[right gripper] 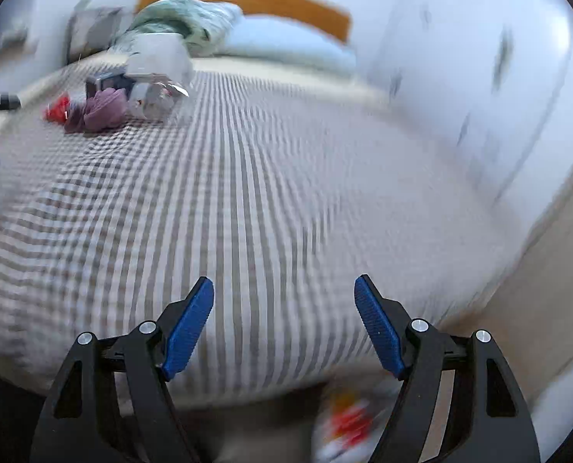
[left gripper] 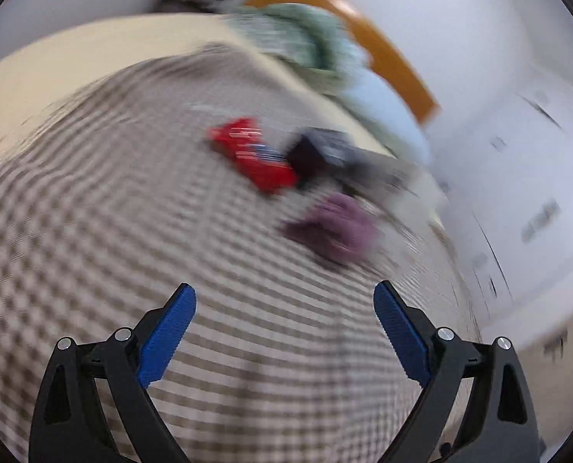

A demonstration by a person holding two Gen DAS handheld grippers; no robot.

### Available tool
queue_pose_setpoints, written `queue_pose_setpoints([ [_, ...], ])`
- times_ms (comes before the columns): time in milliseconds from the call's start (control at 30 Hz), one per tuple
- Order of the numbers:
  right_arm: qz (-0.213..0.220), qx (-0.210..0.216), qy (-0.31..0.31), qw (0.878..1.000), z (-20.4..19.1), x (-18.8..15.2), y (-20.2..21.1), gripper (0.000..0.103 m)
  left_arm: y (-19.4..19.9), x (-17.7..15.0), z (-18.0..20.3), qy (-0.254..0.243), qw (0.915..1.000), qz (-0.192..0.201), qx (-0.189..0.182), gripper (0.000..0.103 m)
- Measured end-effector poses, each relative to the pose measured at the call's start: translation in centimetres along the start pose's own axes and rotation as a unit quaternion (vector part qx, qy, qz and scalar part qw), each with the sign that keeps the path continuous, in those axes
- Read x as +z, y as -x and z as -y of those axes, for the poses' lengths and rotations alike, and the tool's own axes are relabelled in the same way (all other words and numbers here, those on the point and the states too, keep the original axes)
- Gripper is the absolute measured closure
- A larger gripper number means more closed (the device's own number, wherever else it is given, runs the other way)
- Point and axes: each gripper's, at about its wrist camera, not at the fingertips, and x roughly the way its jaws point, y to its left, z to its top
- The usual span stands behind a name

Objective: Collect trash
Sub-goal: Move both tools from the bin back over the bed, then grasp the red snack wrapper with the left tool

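Judging from the heavy smear in both views, the biggest hazard here is aim: the trash on the bed (right gripper: 286, 193) shows only as blurred shapes, so a grab made now could close on the wrong thing. The left hand-held gripper (left gripper: 284, 305) hangs with its blue pads spread wide and nothing between them, above the checked bedcover. The right hand-held gripper (right gripper: 284, 293) is likewise released and empty, over the cover near the bed's foot edge.

All the litter sits in one cluster up toward the head of the bed, on its left half as the right wrist view shows it. A red wrapper (left gripper: 253, 154) lies against a dark box (left gripper: 317, 148), with a crumpled purple piece (left gripper: 334, 227) just beside them and a clear plastic bag (right gripper: 157, 85) touching the group. Because these pieces touch, pinching one may drag or flick a neighbour off the bed's side edge.

The purple piece could be cloth rather than rubbish; I cannot tell. The clear bag looks thin and slippery, so it might slide out of a shallow pinch. Soft bedding gives under pressure, so the pads could also catch a fold of cover along with the wrapper. A green blanket (right gripper: 178, 19) and pale pillow (right gripper: 286, 48) lie just behind the cluster and could be snagged by an overshoot.
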Motion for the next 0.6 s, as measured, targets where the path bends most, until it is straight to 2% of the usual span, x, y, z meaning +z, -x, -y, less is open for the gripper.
queue_pose_setpoints([
  [33,0.034,0.004,0.001,0.999,-0.7,1.0,0.3,0.031,0.1,0.5,-0.9,0.021,0.9997,0.007,0.005,0.013],
  [67,0.049,0.031,-0.016,0.998,-0.9,1.8,0.2,0.031,0.1,1.0,-1.4,0.024,0.9996,0.012,0.005,0.013],
  [133,0.047,0.103,-0.073,0.991,-1.3,3.6,-0.9,0.031,0.2,1.8,-1.7,0.021,0.9993,0.029,0.009,0.013],
  [200,0.038,0.145,-0.115,0.982,-2.3,5.4,-2.7,0.031,-0.6,3.2,-2.3,0.022,0.9992,0.029,0.019,0.013],
  [333,0.024,0.179,-0.136,0.974,-4.8,8.0,-5.6,0.031,-3.5,5.7,-3.3,0.045,0.9986,0.013,0.026,0.013],
  [400,0.019,0.190,-0.145,0.971,-6.4,8.8,-6.4,0.031,-4.8,6.3,-3.6,0.063,0.9979,0.006,0.011,0.014],
  [500,0.014,0.205,-0.155,0.966,-8.4,10.3,-7.8,0.031,-6.8,7.8,-3.6,0.075,0.9969,0.021,0.011,0.014],
  [600,0.017,0.219,-0.153,0.964,-8.9,10.7,-8.2,0.031,-9.4,9.6,-3.3,0.069,0.9971,0.009,0.030,0.024],
])
